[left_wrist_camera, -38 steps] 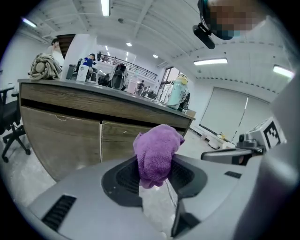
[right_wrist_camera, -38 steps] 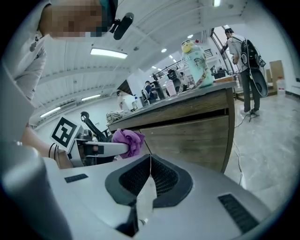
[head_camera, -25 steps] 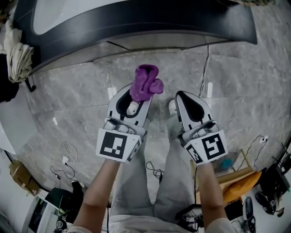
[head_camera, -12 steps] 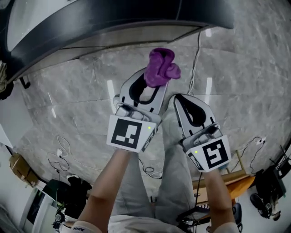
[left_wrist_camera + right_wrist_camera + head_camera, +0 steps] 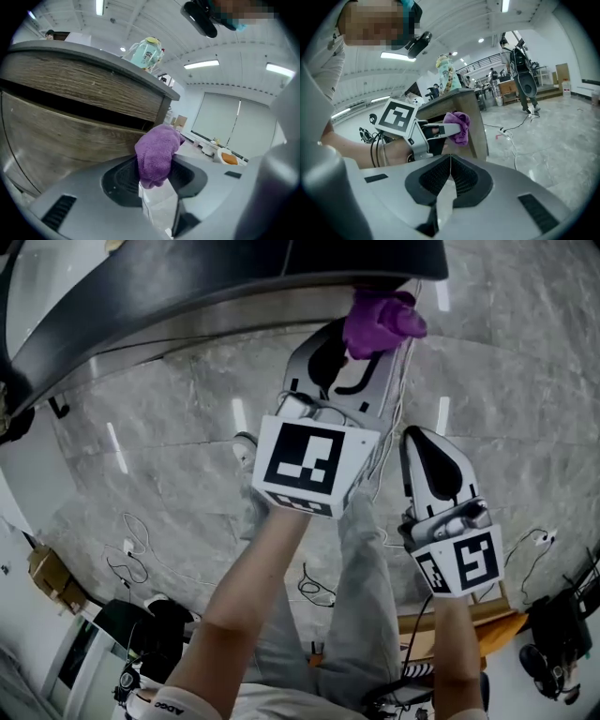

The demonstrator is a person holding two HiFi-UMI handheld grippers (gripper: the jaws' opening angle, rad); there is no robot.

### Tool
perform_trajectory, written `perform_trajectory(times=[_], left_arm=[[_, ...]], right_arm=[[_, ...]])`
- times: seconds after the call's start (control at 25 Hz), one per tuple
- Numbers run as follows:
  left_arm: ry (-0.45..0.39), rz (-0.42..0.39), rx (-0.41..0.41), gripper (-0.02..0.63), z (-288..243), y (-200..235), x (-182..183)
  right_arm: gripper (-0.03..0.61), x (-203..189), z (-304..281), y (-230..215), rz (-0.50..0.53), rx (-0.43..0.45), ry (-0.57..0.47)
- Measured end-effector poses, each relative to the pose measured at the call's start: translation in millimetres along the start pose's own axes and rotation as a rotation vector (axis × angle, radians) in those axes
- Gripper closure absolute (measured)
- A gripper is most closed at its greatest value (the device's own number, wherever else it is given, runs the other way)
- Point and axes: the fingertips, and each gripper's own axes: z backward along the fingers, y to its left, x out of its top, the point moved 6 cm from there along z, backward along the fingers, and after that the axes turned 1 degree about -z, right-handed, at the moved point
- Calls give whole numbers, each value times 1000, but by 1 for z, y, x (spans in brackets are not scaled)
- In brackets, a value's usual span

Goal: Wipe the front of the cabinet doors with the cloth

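A bunched purple cloth (image 5: 380, 321) (image 5: 157, 152) (image 5: 457, 126) is pinched in my left gripper (image 5: 361, 338) (image 5: 152, 176), which is shut on it and raised toward the wood-grain cabinet front (image 5: 65, 126) (image 5: 471, 122). In the left gripper view the cloth sits just short of the cabinet's right corner, below the dark gap under the countertop (image 5: 93, 61). My right gripper (image 5: 433, 448) (image 5: 449, 174) hangs lower and to the right, its jaws closed together with nothing between them, pointing at the left gripper and the cabinet corner.
The dark counter edge (image 5: 234, 277) curves across the top of the head view. A cable (image 5: 405, 352) and power strip (image 5: 506, 135) lie on the grey marble floor by the cabinet. A green bottle (image 5: 147, 54) stands on the counter. Bags and gear (image 5: 553, 634) sit at the lower right.
My left gripper has risen and moved forward-right with the cloth, from mid-floor level up to the cabinet's edge. The right gripper has drifted slightly right and lower in the view.
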Motion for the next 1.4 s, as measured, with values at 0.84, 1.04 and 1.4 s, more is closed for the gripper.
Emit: perform_trajectory(times=[0.84,1.04,1.4], left_arm=[[6,-8,138,465,109,166,17],[-8,19,224,465,144,212,21],[-22,38,367,466,193,273,25]], right_arm=[[551,0,-101,124,47,119,24],[551,-2,-118,149,64,133,38],[551,-9,-137,192,59,167,31]])
